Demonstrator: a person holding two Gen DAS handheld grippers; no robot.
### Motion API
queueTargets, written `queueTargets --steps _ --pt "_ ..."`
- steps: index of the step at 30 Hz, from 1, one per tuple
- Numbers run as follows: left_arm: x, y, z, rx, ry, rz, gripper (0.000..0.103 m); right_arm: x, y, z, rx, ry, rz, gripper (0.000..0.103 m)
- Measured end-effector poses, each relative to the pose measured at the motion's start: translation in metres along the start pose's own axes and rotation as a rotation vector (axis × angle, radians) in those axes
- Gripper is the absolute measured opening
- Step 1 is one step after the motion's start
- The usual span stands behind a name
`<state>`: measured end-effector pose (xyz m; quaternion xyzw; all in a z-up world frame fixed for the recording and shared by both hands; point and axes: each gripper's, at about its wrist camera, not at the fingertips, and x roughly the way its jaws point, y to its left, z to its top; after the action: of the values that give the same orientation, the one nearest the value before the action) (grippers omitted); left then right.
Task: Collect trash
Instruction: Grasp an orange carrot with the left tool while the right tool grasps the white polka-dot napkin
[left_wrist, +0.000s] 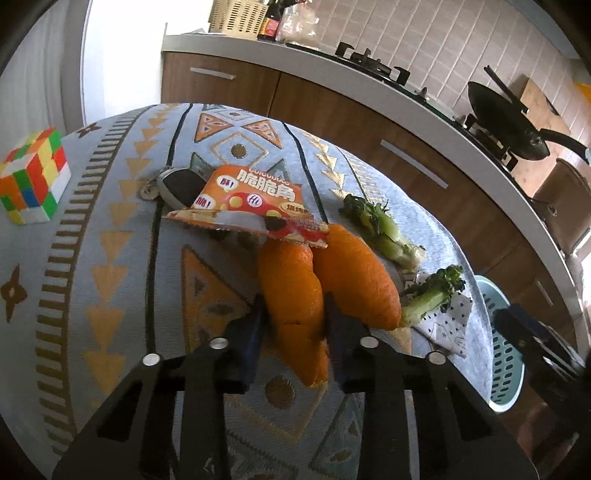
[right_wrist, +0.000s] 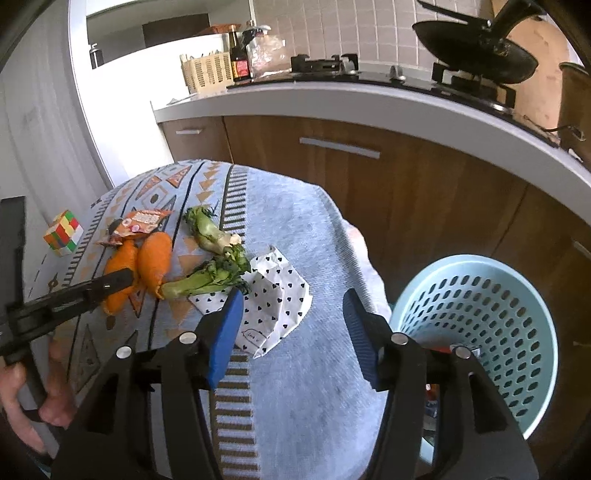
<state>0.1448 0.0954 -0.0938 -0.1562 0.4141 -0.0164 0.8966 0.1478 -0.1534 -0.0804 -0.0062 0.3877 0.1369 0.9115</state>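
Clamping the nearer strip of orange peel (left_wrist: 291, 295) between its dark pads, the left tool (left_wrist: 293, 314) has the peel pinched low down, close to a tear in the rind; the jaws stand narrow with the peel filling the gap, so this reads as a grip already made. A second strip of peel (left_wrist: 354, 277) lies just beside it on the patterned surface (left_wrist: 110, 258), touching it along one edge, and a crumpled snack wrapper (left_wrist: 255, 206) rests against the far ends of both.

Peel like this should be light and limp: curled, a bit leathery, likely to flop or split at the tear if lifted by one end. Holding across the thick middle fold looks safer than the ragged tip.

The right tool (right_wrist: 291, 317) hangs released, blue pads well apart with nothing between them, over the heart-printed paper (right_wrist: 273, 295). That paper is thin and flat, so its raised crease or a lifted corner is probably the only purchase. Two vegetable stalks (right_wrist: 210, 236) lie near it, one partly on the paper; they are stiffer and could be taken at the pale stem. A pale blue basket (right_wrist: 480, 317) stands on the floor beside the surface, presumably where the trash goes
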Motion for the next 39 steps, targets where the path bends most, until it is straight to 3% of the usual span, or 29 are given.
queueTargets --steps 12,14,15,22,34,39 --pt "-0.029 0.016 -0.029 -0.021 -0.031 0.001 0.025 0.050 0.001 -0.001 -0.031 0.071 0.025 0.059" --pt "-0.029 0.016 -0.030 -0.020 -0.039 -0.001 0.025 0.049 0.005 -0.002 -0.054 0.064 0.034 0.050" --pt "-0.029 0.015 -0.030 -0.019 -0.041 -0.001 0.025 0.049 0.008 -0.003 -0.066 0.068 0.037 0.034" --pt "-0.029 0.017 -0.031 -0.026 -0.045 -0.009 0.025 0.027 0.010 -0.008 -0.057 0.014 0.072 0.007" --pt "-0.032 0.017 -0.032 -0.027 -0.056 -0.013 0.025 -0.037 0.022 0.003 -0.152 -0.161 -0.137 0.005" --pt "-0.036 0.016 -0.031 -0.026 -0.066 -0.020 0.025 -0.057 0.013 0.007 -0.133 -0.212 -0.173 0.005"
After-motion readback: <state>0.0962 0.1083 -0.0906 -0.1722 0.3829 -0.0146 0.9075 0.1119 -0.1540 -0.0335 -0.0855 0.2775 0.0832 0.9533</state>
